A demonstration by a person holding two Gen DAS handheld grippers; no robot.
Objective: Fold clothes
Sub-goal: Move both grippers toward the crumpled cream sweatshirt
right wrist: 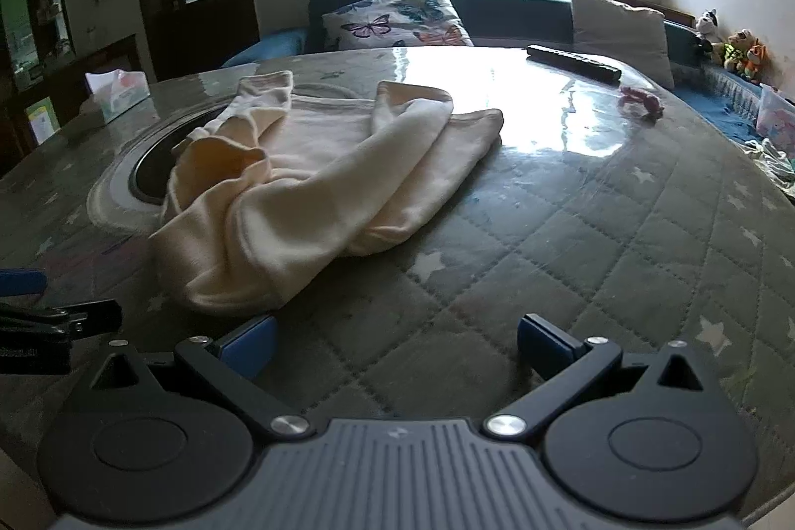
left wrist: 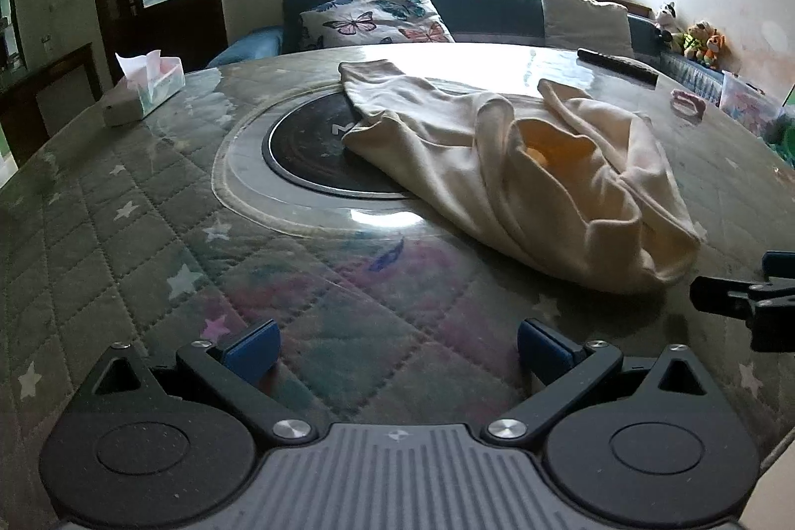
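A cream garment (left wrist: 521, 167) lies crumpled on the round table, partly over the dark centre disc (left wrist: 313, 152). It also shows in the right wrist view (right wrist: 308, 187). My left gripper (left wrist: 397, 353) is open and empty, low over the quilted cover, short of the garment and to its left. My right gripper (right wrist: 397, 348) is open and empty, just short of the garment's near hem, which lies ahead to the left. Each gripper shows at the edge of the other's view: the right one (left wrist: 745, 296), the left one (right wrist: 44, 311).
A tissue box (left wrist: 144, 90) stands at the table's far left. A dark remote (right wrist: 574, 63) and a pink item (right wrist: 641, 103) lie at the far right. A sofa with cushions (left wrist: 377, 18) runs behind the table under the window. The table (left wrist: 149, 232) has a glossy quilted cover.
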